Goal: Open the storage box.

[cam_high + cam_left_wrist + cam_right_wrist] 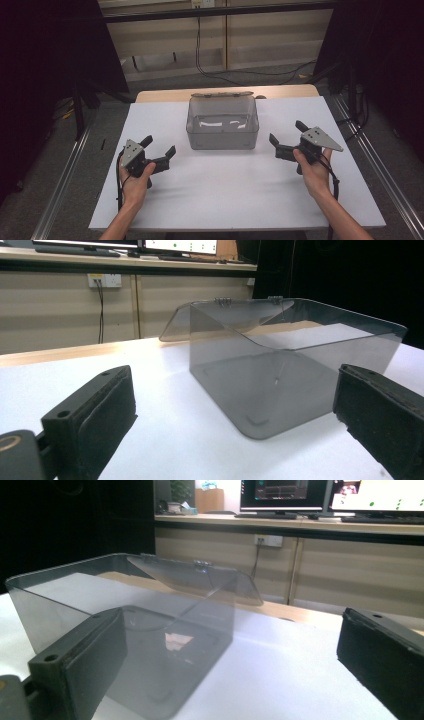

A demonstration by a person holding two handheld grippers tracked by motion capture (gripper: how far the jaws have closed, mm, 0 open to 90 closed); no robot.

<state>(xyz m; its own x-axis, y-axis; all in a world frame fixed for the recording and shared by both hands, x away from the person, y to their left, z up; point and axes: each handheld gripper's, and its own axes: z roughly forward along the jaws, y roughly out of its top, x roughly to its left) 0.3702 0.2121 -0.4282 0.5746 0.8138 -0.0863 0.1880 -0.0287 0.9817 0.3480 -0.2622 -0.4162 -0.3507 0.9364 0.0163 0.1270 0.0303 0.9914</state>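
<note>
While we hold the left gripper (161, 149) and right gripper (286, 135) with jaws spread and nothing in them, the clear box (222, 125) sits between them, mid-table (200, 195), its lid (222, 93) hinged back behind. We judge a one-sided push would slide the light box or snap its lid down.

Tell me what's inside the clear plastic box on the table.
The clear box looks empty: only light reflections show on its floor. Its hinged lid hangs open behind it.
</note>
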